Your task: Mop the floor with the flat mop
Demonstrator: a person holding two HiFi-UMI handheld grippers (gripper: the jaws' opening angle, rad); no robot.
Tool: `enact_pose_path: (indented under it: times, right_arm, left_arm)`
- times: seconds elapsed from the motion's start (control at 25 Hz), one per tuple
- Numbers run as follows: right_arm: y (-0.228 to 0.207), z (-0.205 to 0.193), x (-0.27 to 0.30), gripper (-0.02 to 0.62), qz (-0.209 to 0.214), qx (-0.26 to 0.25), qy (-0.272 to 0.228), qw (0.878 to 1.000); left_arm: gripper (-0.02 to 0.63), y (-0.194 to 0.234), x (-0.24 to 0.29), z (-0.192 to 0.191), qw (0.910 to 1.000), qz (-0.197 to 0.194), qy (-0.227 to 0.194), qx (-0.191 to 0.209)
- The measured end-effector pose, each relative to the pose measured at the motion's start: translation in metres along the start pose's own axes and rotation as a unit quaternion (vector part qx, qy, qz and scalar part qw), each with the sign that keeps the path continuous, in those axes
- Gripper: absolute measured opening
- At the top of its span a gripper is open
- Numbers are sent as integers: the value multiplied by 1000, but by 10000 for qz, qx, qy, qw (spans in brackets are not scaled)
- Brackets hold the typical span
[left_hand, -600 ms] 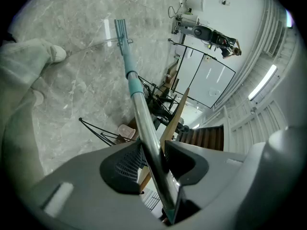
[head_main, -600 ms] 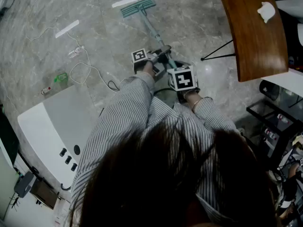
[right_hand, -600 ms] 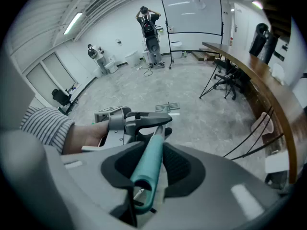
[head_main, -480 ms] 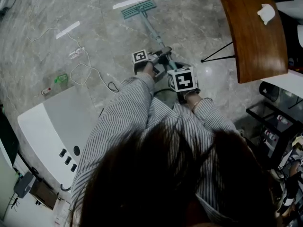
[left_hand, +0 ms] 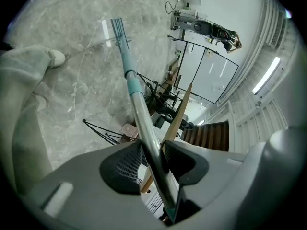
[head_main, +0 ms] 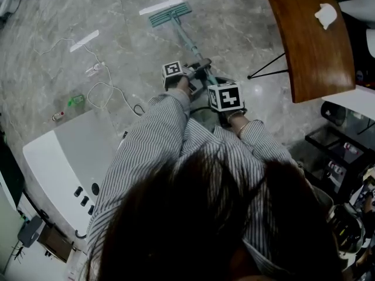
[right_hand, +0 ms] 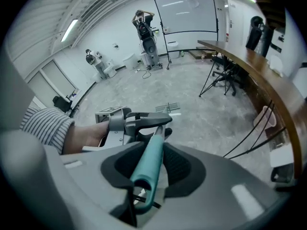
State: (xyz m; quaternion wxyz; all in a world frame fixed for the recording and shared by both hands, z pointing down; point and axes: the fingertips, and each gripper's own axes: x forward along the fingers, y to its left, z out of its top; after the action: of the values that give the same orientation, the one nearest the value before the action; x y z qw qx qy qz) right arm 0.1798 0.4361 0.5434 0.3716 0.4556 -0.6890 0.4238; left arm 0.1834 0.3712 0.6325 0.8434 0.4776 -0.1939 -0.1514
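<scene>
The flat mop has a teal head (head_main: 169, 14) lying on the grey marble floor (head_main: 123, 45) ahead of me, and its pole (head_main: 185, 38) slopes back toward me. My left gripper (head_main: 196, 70) is shut on the silver pole (left_hand: 144, 123) partway up. Lower down and nearer me, my right gripper (head_main: 218, 101) is shut on the teal handle end (right_hand: 149, 164). In the right gripper view the left gripper (right_hand: 139, 121) shows just ahead, with the mop head (right_hand: 167, 107) far beyond it. The mop head (left_hand: 118, 28) sits at the far end of the pole in the left gripper view.
A curved wooden table (head_main: 313, 45) on thin black legs stands to the right. A white cable (head_main: 96, 75) and small items lie on the floor at left. A white machine (head_main: 64, 163) sits near left. White strips (head_main: 84, 40) mark the floor.
The mop head sits slightly farther up the floor than before. Both grippers keep their hold on the mop and have barely shifted.
</scene>
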Motion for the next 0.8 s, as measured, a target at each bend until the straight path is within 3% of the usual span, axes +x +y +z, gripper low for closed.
enact_pose_path:
  times: [0.16,0.32,0.64,0.8]
  right_arm:
    - [-1,4,6,123,79,33,65,9999]
    - [-2,35,20,127,67,-180,163,9997]
    - [2,170,78,126,61,-119,140,9998]
    - [6,252,104,121,38,227,158,9996]
  left_arm:
    - [153,-1,3,7,9998,181,-18,128]
    - [160,-16,12,36,9993,255,63,265]
    - [160,-90,41,159,9989,322,218,271]
    - [160,-137,56,224,9959,538,614,392]
